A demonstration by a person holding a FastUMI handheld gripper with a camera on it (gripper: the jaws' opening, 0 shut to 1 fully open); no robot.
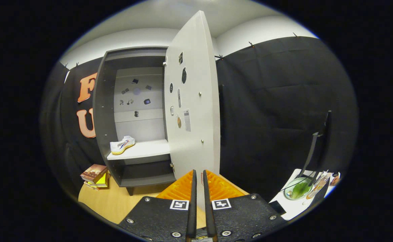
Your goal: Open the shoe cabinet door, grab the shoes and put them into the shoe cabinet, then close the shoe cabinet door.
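Observation:
A grey shoe cabinet (104, 111) stands ahead on the wooden surface with its white door (194, 101) swung wide open toward me. A white shoe with yellow sole (122, 145) rests on the cabinet's pale shelf (146, 149), at its left end. My gripper (199, 174) is close to the door's lower edge; its fingers stand almost together with only a narrow slit between them and nothing held. The fingertips (193, 178) sit just in front of the door's bottom corner.
A small stack of books (95, 175) lies on the wooden surface (112, 201) left of the cabinet's foot. To the right, a white table (292, 205) carries a glass bowl with something green (297, 189), a dark stand and small items.

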